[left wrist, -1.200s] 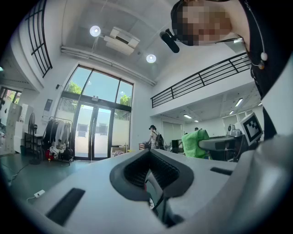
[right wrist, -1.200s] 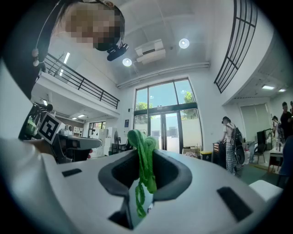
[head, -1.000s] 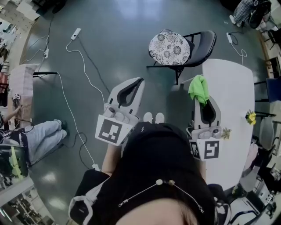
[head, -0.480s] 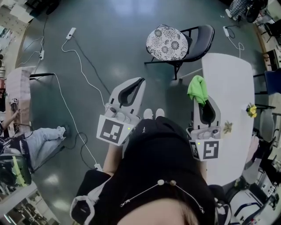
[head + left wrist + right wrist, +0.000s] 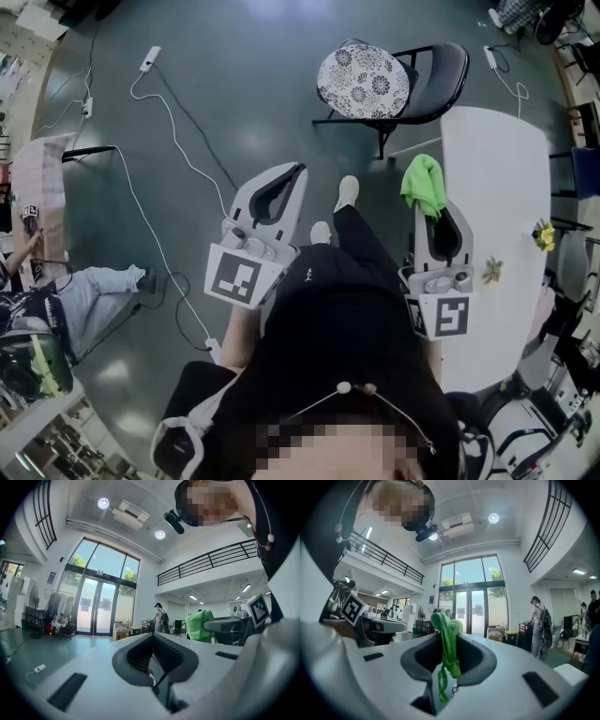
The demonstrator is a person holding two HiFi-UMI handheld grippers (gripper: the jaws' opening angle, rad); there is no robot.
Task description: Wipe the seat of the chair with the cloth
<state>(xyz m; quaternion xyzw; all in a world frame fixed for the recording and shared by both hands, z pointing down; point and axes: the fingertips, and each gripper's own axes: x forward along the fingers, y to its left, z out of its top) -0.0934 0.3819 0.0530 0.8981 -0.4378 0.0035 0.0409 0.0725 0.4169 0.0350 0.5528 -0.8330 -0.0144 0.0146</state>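
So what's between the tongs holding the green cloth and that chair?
Only bare grey floor before the chair, in the head view; right tongs and cloth hang by the white table.

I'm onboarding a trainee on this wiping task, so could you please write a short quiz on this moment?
1. True or false: the green cloth already lies on the chair.
2. Which gripper holds the cloth? A) left gripper B) right gripper C) neither
3. Fill in: the chair carries a round patterned ____.
Key: 1 false; 2 B; 3 cushion.
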